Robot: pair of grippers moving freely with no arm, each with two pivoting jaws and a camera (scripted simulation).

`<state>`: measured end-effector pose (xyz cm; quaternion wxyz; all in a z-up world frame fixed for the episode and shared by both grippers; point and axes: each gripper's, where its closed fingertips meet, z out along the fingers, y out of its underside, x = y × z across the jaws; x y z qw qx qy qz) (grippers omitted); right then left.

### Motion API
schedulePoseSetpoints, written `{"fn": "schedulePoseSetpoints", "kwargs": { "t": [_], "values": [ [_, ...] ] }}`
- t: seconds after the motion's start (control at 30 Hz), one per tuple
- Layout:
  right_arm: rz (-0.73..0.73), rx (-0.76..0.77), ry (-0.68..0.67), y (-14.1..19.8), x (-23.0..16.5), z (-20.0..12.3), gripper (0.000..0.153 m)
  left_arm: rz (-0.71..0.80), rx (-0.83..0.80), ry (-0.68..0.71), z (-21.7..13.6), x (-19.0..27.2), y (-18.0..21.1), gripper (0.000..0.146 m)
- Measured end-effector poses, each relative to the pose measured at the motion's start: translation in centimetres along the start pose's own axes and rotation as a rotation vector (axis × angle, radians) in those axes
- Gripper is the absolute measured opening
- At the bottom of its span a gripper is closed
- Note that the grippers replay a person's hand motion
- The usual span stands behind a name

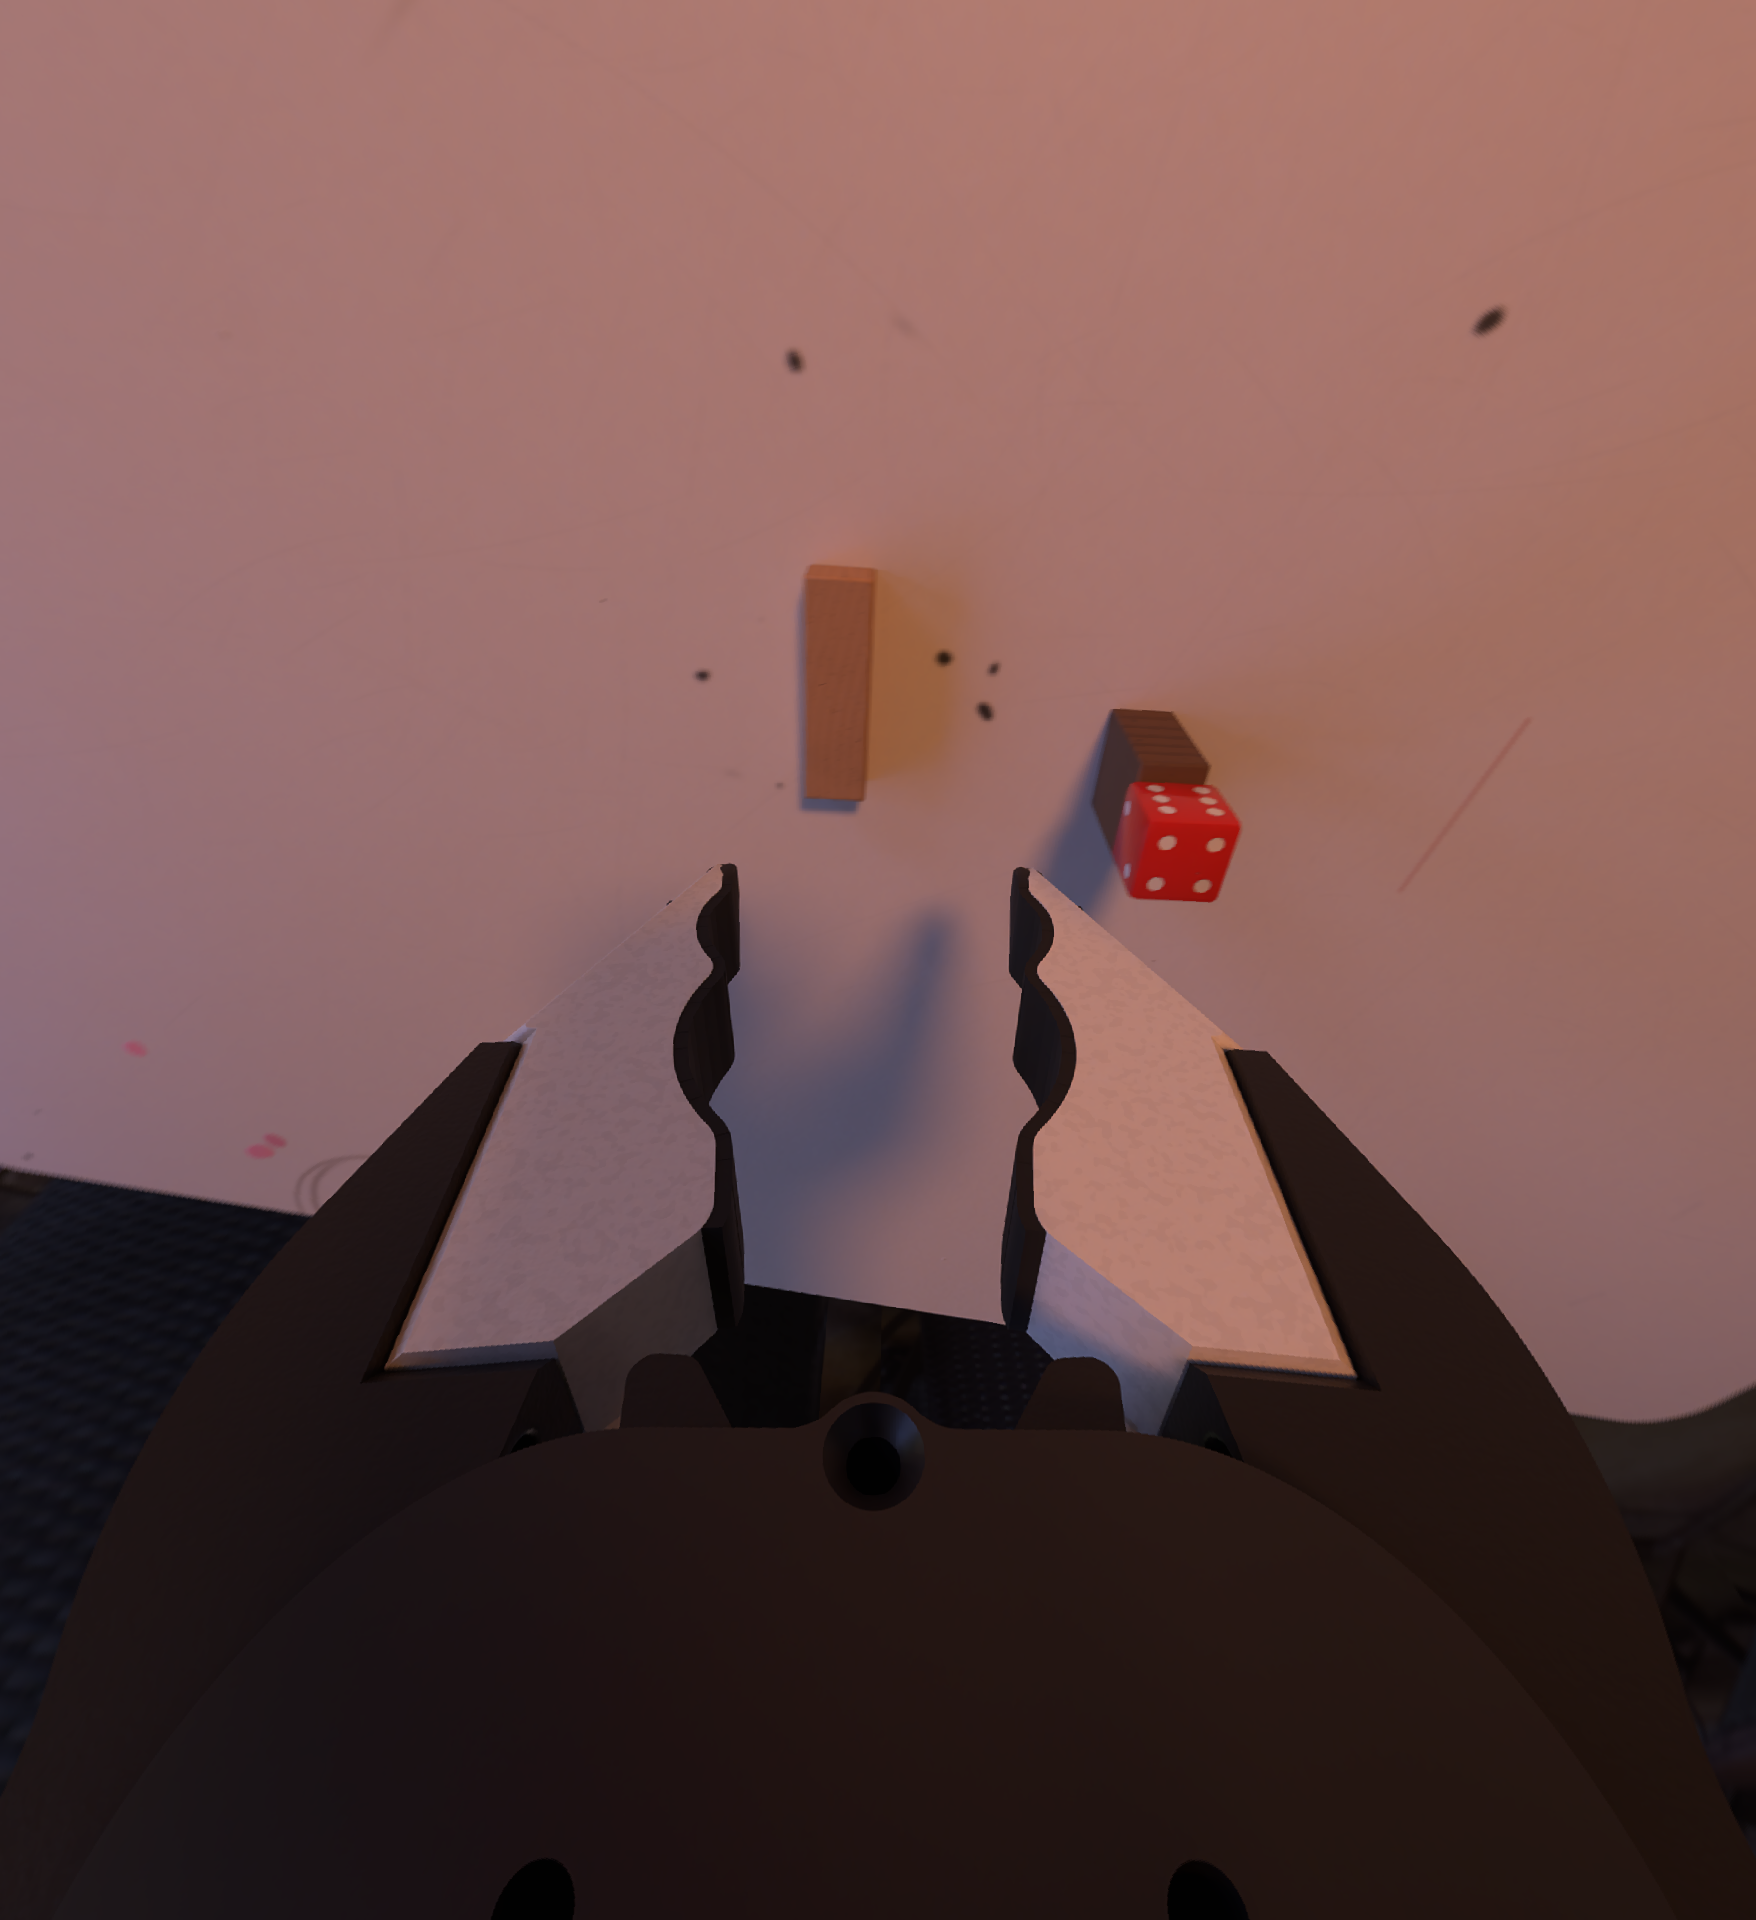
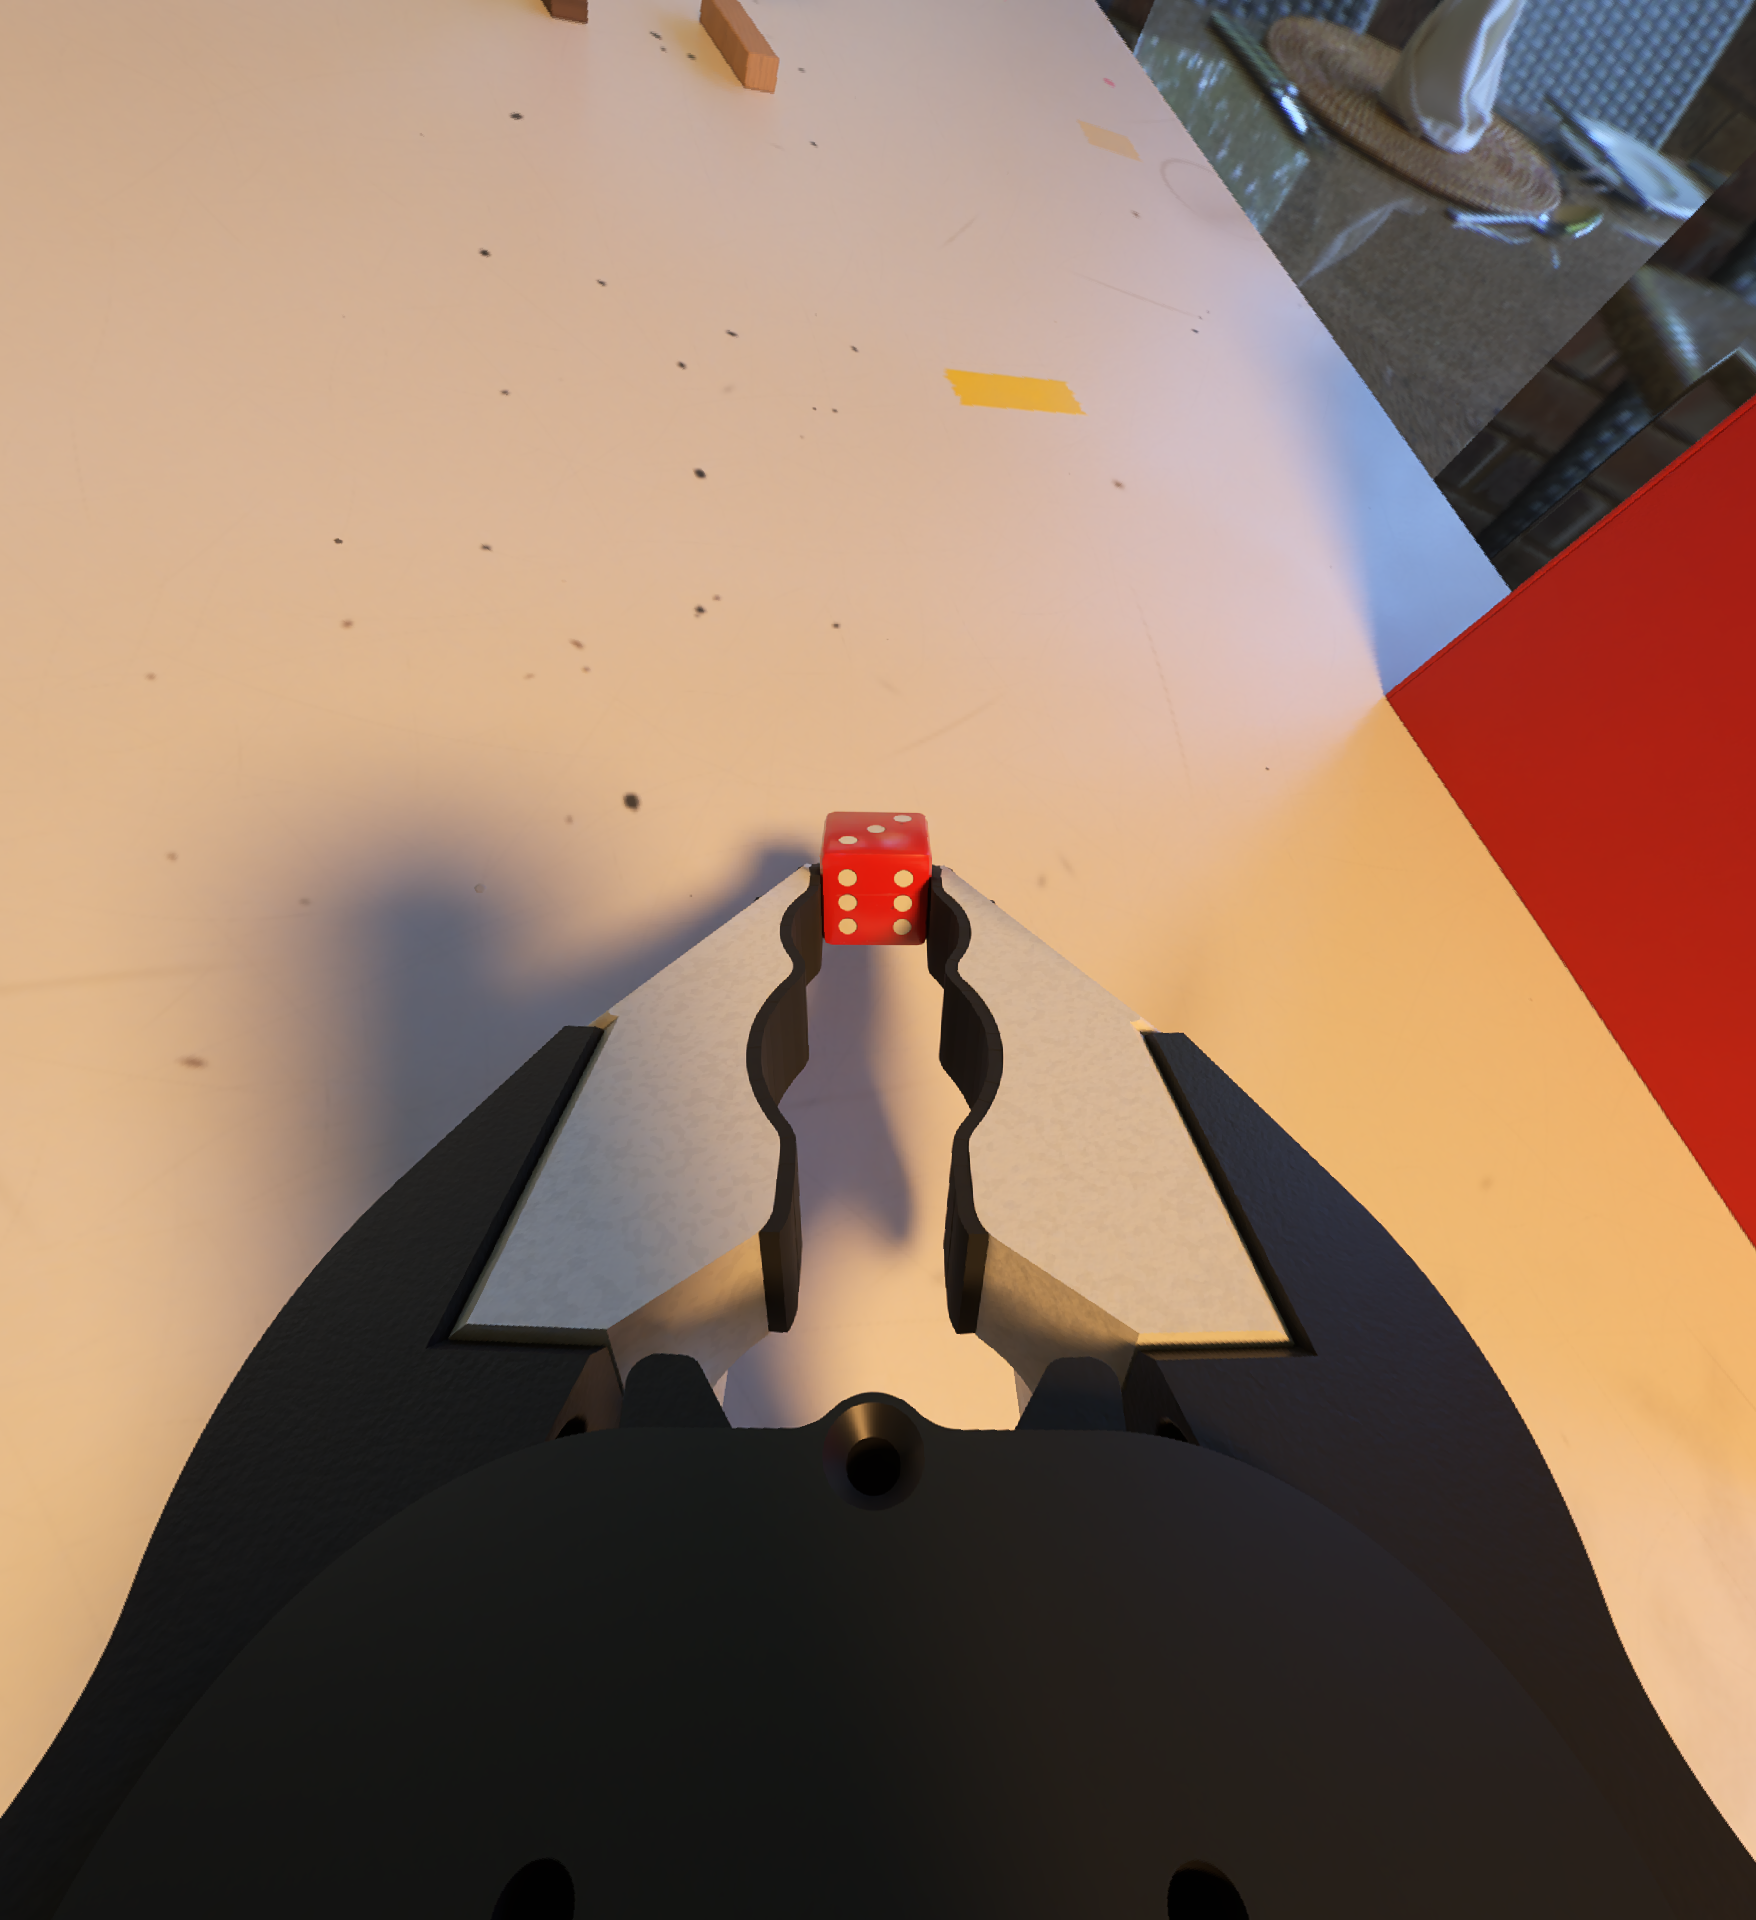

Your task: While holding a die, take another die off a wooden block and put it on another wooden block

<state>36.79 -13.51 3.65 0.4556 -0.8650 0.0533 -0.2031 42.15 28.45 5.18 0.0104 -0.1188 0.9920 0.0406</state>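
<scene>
Red die (image 2: 875, 879) was clamped between the right gripper's (image 2: 875, 883) fingertips above the table (image 2: 438, 520). The left gripper (image 1: 874, 883) stood open and empty; a second die (image 1: 1175, 842) sat on the dark block (image 1: 1149, 750) ahead-right, with the pale block (image 1: 839, 684) ahead.

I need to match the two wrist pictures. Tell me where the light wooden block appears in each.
Left wrist view: the light wooden block lies flat on the table, centre, ahead of the open tongs and left of the dark block carrying a die.
Right wrist view: same block at the top edge, far ahead, left of centre.
Shared landmark: the black specks beside that block.
</scene>
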Motion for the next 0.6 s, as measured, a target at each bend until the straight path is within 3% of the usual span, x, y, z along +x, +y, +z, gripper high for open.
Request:
{"fn": "schedulePoseSetpoints", "kwargs": {
  "t": [0.17,0.37,0.6],
  "values": [
    [0.007,0.002,0.005,0.0,0.2,-0.1,0.019,0.054,0.013,0.065,0.7,1.5,-1.3,0.050],
    [0.027,0.013,0.025,0.0,0.7,-0.3,0.019,0.161,0.157,0.098,0.0,3.4,-4.9,0.041],
    [0.044,0.000,0.057,0.4,1.4,-0.3,0.019,0.199,0.278,0.016,0.9,2.5,-8.6,0.037]
  ]
}}
